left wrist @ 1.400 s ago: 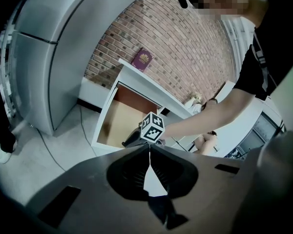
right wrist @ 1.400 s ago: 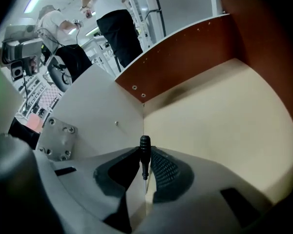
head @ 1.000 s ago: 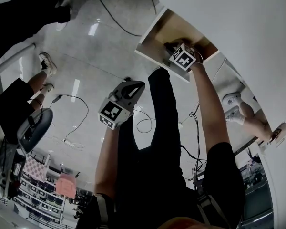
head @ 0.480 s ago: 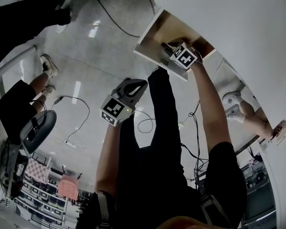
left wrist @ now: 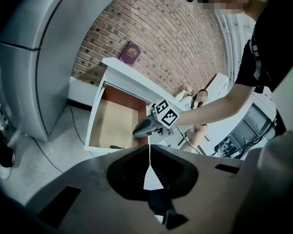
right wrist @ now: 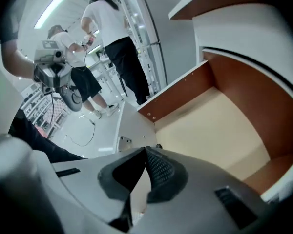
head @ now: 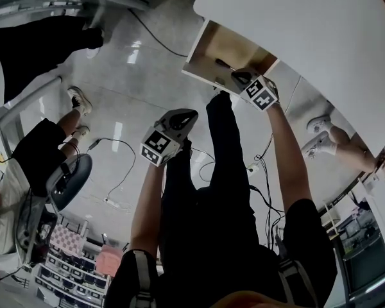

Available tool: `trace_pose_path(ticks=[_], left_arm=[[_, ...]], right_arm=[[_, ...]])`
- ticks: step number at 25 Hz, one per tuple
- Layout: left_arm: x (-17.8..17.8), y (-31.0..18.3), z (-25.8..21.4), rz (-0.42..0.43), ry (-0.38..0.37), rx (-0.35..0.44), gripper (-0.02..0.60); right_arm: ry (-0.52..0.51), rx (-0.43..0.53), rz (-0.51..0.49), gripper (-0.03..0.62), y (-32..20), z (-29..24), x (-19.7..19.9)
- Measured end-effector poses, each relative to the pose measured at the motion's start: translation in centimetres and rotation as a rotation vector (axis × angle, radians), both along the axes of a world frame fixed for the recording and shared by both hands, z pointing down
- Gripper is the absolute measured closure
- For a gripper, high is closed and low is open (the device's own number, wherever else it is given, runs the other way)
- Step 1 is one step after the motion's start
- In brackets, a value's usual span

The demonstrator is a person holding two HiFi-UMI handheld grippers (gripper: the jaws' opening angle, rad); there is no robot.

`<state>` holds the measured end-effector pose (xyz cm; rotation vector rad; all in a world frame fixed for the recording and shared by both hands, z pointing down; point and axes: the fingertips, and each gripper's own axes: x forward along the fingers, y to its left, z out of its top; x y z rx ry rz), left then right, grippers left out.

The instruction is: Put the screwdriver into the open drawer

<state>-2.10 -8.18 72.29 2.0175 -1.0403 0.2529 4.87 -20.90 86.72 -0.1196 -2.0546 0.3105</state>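
Observation:
The open drawer (head: 201, 74) juts from under the white desk, with a pale floor and red-brown walls (right wrist: 185, 89). The screwdriver (head: 222, 63) lies inside it as a thin dark bar and shows near the front wall (left wrist: 115, 146) in the left gripper view. My right gripper (head: 239, 77) hangs just above the drawer's front corner, jaws shut with nothing between them (right wrist: 145, 151). My left gripper (head: 185, 115) hovers lower left of the drawer over the floor, shut and empty (left wrist: 150, 147).
The white desk top (head: 308, 37) covers the drawer's far side and carries a dark red book (left wrist: 130, 53). Cables (head: 115, 165) trail over the glossy floor. A rolling chair (head: 67, 181) and seated person are at left. People (right wrist: 112, 43) stand farther off.
My right gripper has lifted out of the drawer and its jaws have shut empty. The screwdriver stays on the drawer floor. My left gripper rose a little.

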Motion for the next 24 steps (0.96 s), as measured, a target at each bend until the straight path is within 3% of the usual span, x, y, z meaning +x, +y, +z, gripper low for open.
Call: trace_pose_path(ticks=[12,16,24], left_arm=[[0.5,1.3,-6.4,0.044,-0.001,0.017,0.565],[1.3,2.1,-8.3,0.053,-0.002,0.035,0.565],[6.6,4.4,-13.9,0.101,0.006,0.047,0.565]], right_arm=[[-0.122,0.056,0.187,0.537,2.1,-12.7,2.1],[-0.163,0.016,0.288,0.538,3.7,-15.8,3.4],[-0.161,0.052,0.399,0.538,7.9,-22.2,11.7]])
